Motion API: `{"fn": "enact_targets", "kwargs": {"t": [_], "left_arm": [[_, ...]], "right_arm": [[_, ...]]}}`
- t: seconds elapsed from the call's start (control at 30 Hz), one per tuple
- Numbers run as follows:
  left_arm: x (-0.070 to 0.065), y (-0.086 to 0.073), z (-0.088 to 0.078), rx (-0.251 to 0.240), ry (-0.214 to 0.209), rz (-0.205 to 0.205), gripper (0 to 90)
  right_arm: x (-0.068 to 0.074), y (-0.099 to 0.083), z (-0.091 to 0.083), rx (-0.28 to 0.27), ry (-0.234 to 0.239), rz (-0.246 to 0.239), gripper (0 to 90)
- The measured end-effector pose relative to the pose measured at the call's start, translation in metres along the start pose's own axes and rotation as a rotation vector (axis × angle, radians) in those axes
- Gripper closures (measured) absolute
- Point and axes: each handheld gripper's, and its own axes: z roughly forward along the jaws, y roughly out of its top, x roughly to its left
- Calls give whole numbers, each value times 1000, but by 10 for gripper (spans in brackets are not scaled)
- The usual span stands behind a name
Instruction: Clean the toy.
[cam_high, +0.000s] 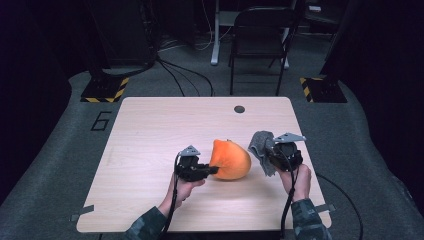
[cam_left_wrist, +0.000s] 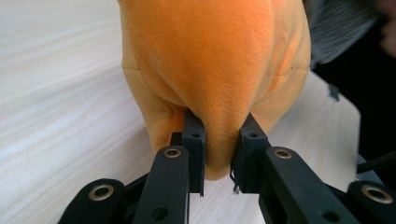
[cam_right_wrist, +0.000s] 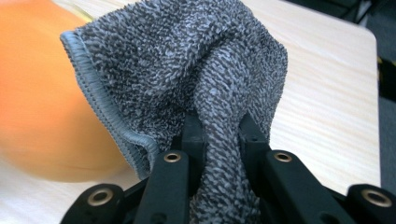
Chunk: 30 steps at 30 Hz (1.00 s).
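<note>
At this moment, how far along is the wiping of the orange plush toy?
Done: left gripper has pinched a fold of the orange plush toy on the table, and right gripper has clamped the grey cloth. In hand: cloth held beside the toy. Left: any actual wiping; contact isn't visible.

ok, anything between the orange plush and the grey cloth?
Nothing: in the high view, bare table separates the orange plush from the grey cloth.

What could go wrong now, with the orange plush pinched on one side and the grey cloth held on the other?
1. The left gripper pinches only a small fold of the plush, so it may slip out.
2. The cloth hangs bunched from the right gripper; a wipe might push the plush along the table.
</note>
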Motion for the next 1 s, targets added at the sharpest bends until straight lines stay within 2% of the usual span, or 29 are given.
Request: {"fn": "enact_targets", "kwargs": {"t": [0.07,0.13,0.17,0.23,0.27,0.3,0.33,0.37,0.4,0.43,0.5,0.53,0.6,0.63,0.7,0.77,0.8,0.83,0.87,0.93,0.97,1.0], "left_arm": [[6,-4,6,13,4,-24,769],[8,-6,7,4,-5,-47,766],[8,-6,7,6,3,-37,764],[6,-6,7,7,2,-32,759],[5,-7,8,2,4,-31,758],[4,-7,8,3,11,-13,758],[3,-7,8,7,17,1,758],[2,-7,8,4,26,9,757],[1,-7,9,1,34,17,756],[1,-8,9,6,39,23,755],[3,-9,10,3,42,30,755],[3,-9,10,3,40,34,755],[3,-9,9,9,43,47,754],[2,-9,10,3,44,40,754],[2,-9,10,8,45,53,753],[2,-9,11,2,46,56,751],[2,-9,11,2,46,59,751],[3,-9,11,-5,47,63,750],[4,-9,11,3,40,62,750],[5,-9,11,1,39,67,750],[5,-9,11,2,40,67,750],[4,-9,11,-1,39,71,750]], "right_arm": [[14,7,-5,-15,17,-34,776],[30,13,-7,-31,42,-72,776],[40,16,-6,-34,58,-93,776],[62,20,-3,-34,83,-137,776],[83,21,5,-39,97,-196,775],[83,21,5,-39,97,-196,775],[92,20,8,-44,93,-218,775],[100,20,13,-47,77,-266,774],[108,18,18,-52,50,-266,775],[110,17,23,-41,46,-279,775],[106,15,29,-31,50,-272,776],[96,14,30,-20,64,-248,777],[90,12,30,-16,61,-234,777],[85,11,31,-7,54,-224,777],[73,5,35,6,59,-184,777],[59,-3,40,42,43,-151,777],[59,-3,40,42,43,-151,777],[52,-8,45,67,25,-126,777],[52,-8,45,67,25,-126,777],[45,-12,51,100,21,-119,776],[43,-15,55,111,18,-100,777],[40,-17,59,124,14,-111,776]]}}
